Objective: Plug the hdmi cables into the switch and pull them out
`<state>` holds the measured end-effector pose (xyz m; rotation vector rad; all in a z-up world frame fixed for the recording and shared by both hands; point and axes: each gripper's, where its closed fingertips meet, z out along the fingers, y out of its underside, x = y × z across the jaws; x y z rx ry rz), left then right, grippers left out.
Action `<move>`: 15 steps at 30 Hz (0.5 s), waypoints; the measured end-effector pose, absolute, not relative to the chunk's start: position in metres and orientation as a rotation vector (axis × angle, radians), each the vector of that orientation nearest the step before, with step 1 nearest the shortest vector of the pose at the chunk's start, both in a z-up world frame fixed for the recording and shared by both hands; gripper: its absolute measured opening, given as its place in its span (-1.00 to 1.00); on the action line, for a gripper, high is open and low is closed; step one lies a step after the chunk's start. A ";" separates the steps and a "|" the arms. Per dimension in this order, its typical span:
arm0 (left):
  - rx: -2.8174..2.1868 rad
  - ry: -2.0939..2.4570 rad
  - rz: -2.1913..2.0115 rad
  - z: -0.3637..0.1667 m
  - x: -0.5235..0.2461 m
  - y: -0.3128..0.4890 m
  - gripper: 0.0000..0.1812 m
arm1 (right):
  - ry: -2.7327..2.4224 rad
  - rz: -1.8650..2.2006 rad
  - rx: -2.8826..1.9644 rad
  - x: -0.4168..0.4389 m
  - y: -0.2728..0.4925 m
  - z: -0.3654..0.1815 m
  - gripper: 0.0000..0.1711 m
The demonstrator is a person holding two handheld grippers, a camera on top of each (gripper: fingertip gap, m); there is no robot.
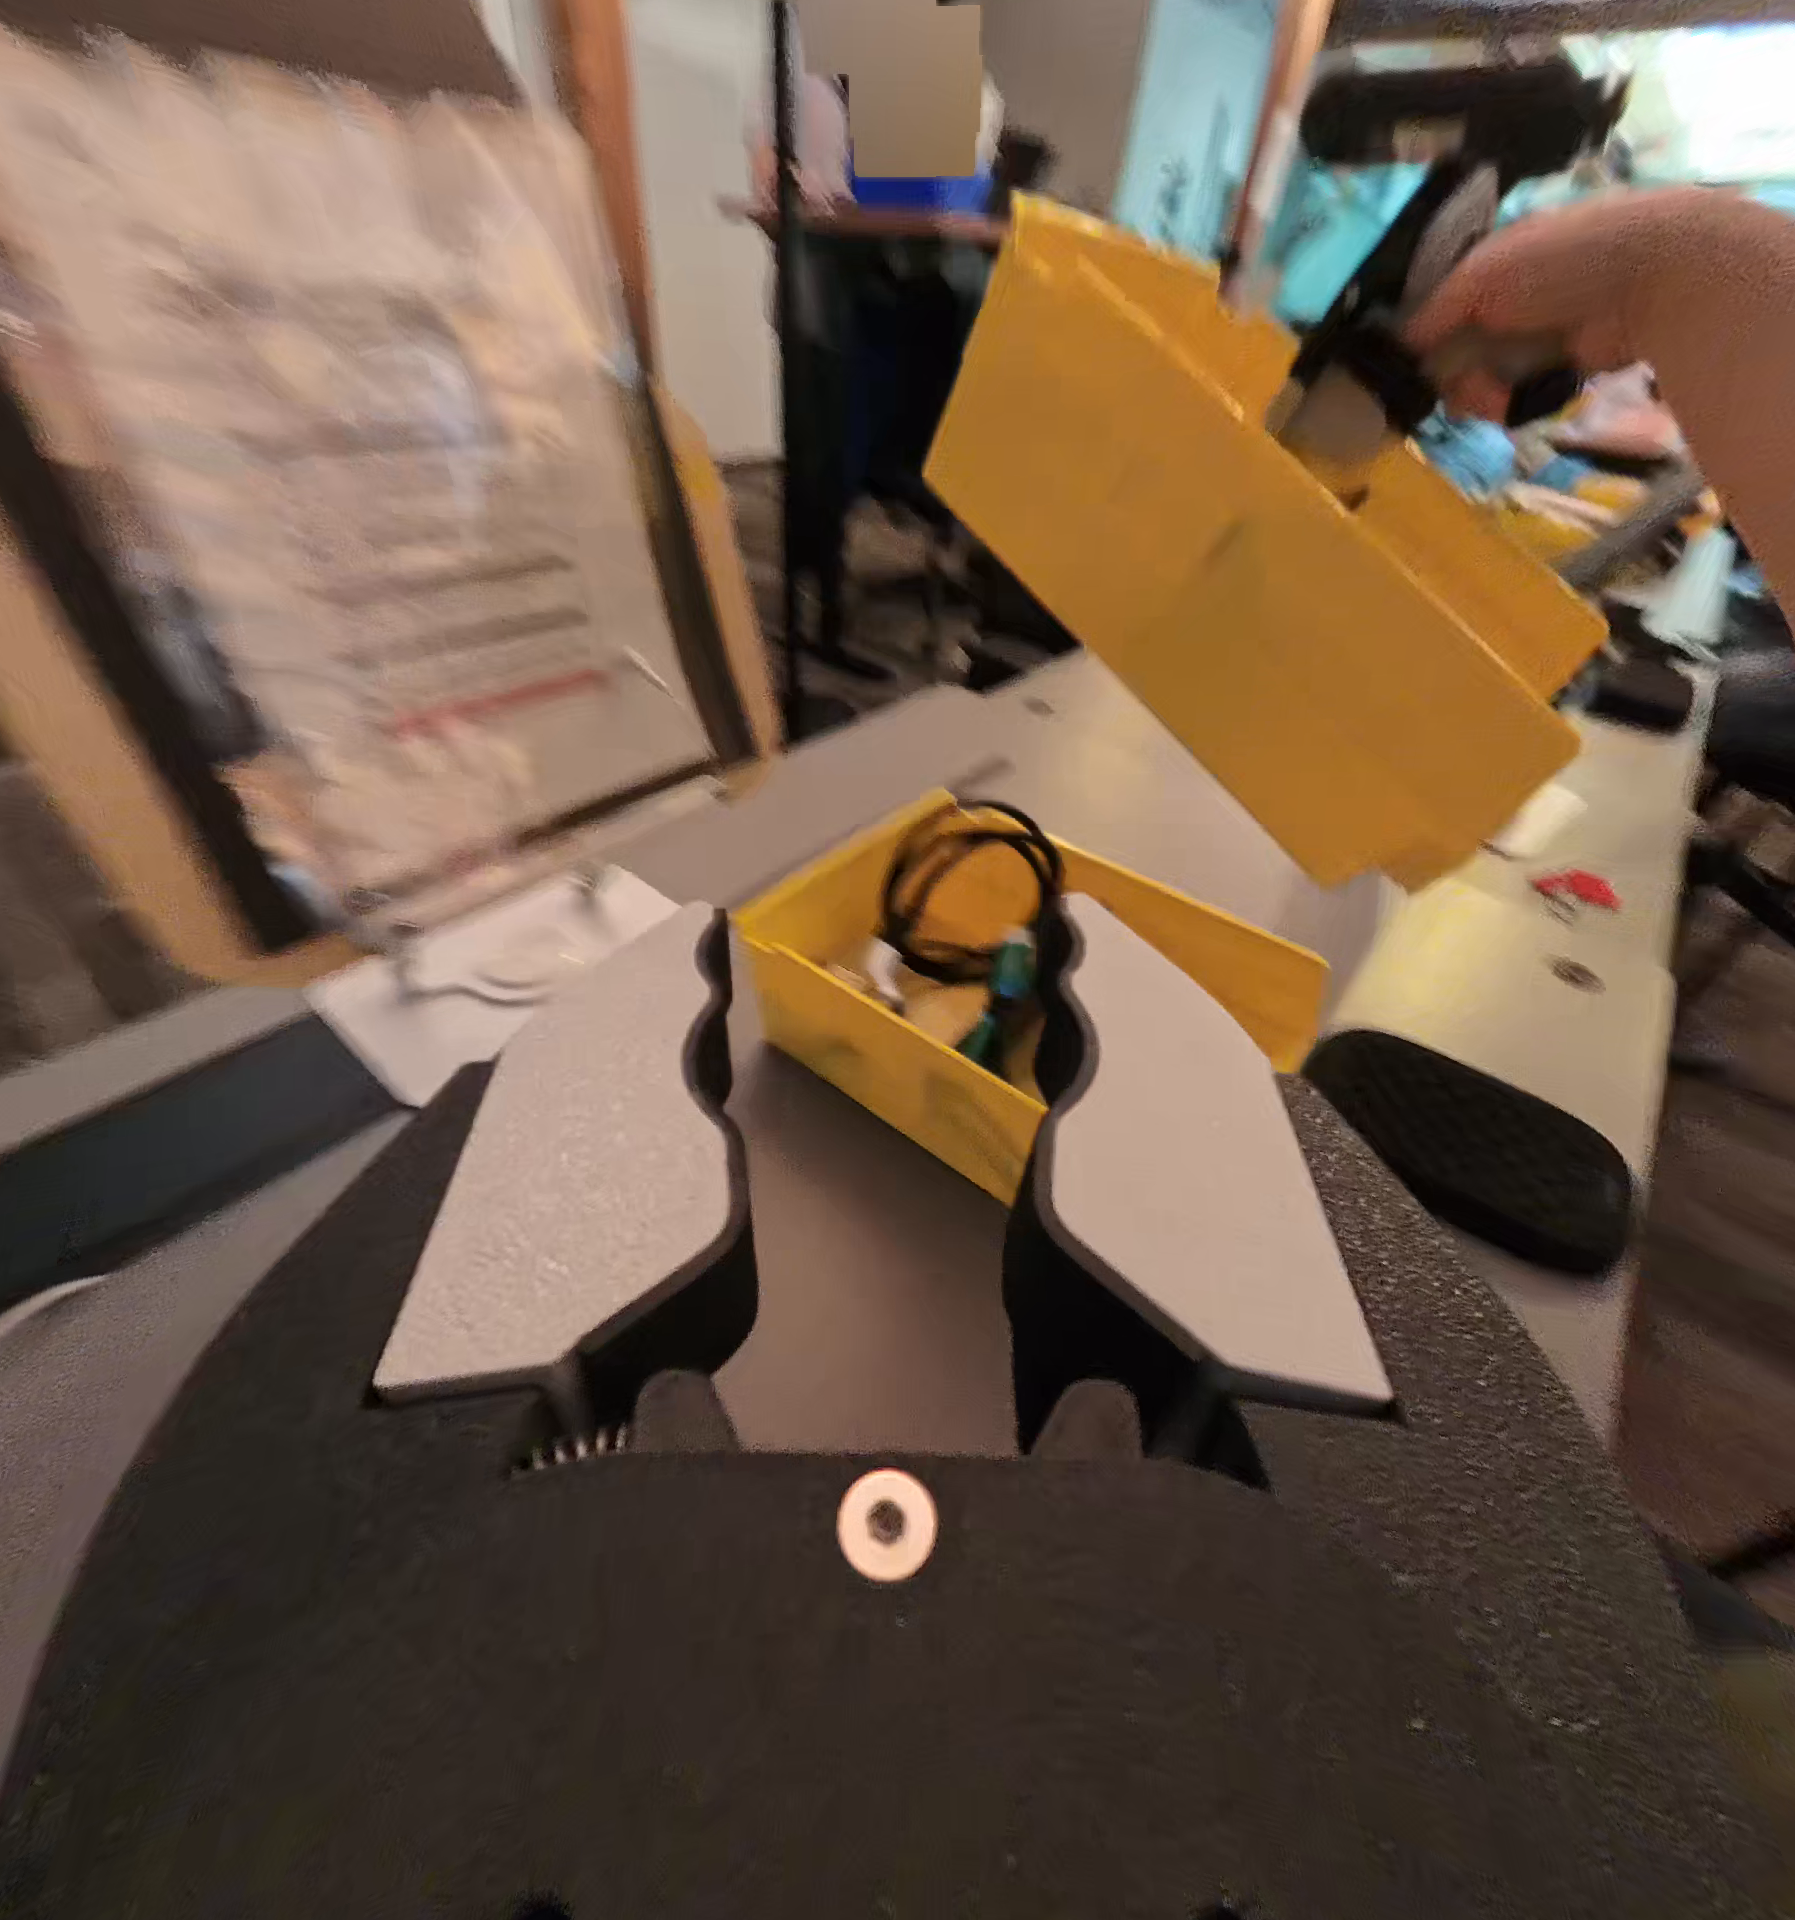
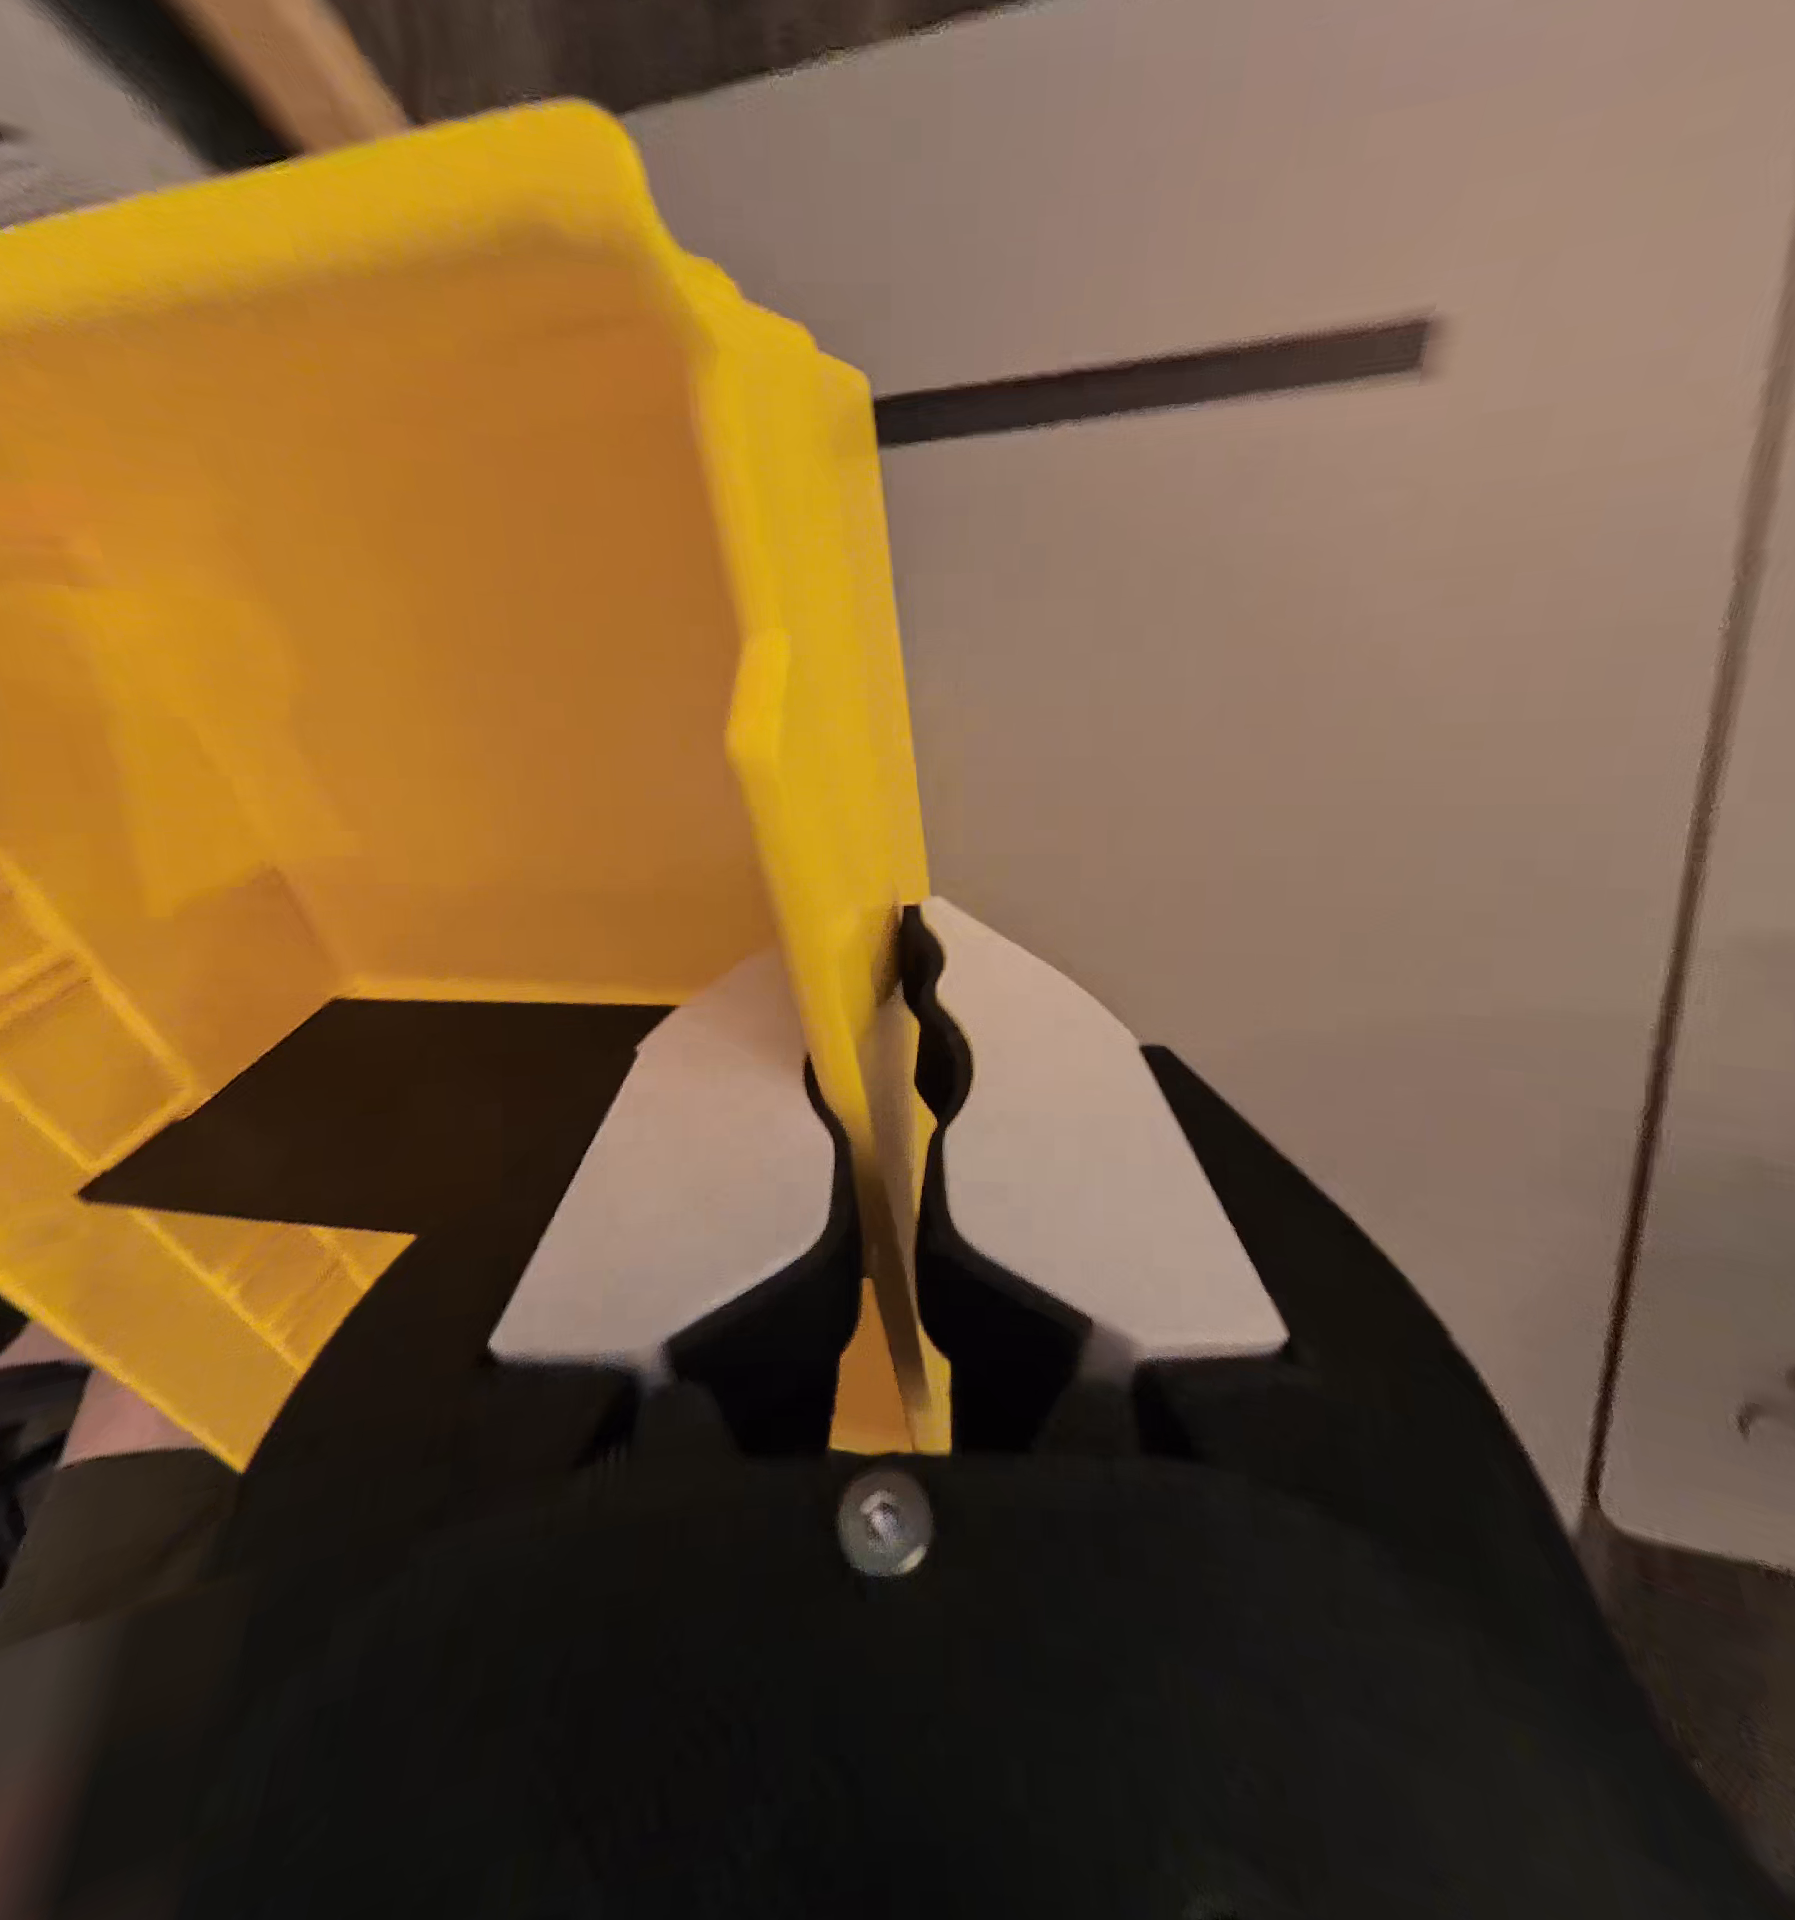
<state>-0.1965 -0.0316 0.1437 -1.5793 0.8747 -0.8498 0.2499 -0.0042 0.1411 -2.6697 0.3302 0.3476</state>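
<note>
A small yellow box [image 1: 903,1029] stands on the grey table [image 1: 1132,769]. It holds a coiled black cable [image 1: 971,894] and small green and white parts. My left gripper [image 1: 893,935] is open and empty, its fingers on either side of the box's near end, short of it. My right gripper [image 2: 888,987] is shut on the side wall of a larger yellow bin [image 2: 353,644] and holds it tilted in the air. In the left wrist view that bin [image 1: 1257,561] hangs above and to the right of the small box, with the right gripper [image 1: 1340,416] on its rim. No switch shows.
A black oval mesh pad [image 1: 1475,1153] lies on the table right of the small box. White papers [image 1: 498,945] lie to its left. A framed board [image 1: 332,499] leans at the back left. A small red item [image 1: 1573,888] lies farther right. A hand and forearm [image 1: 1703,395] hold the right gripper.
</note>
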 end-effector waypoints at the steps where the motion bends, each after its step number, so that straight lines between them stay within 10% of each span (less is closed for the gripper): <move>1: -1.601 0.927 -0.903 0.129 -0.174 -0.035 -0.37 | 0.387 0.336 -2.675 0.276 -0.021 0.128 -0.93; 15: -2.071 1.053 -0.783 -0.011 -0.063 -0.027 -0.28 | 0.337 0.429 -2.804 0.370 -0.060 -0.044 -0.88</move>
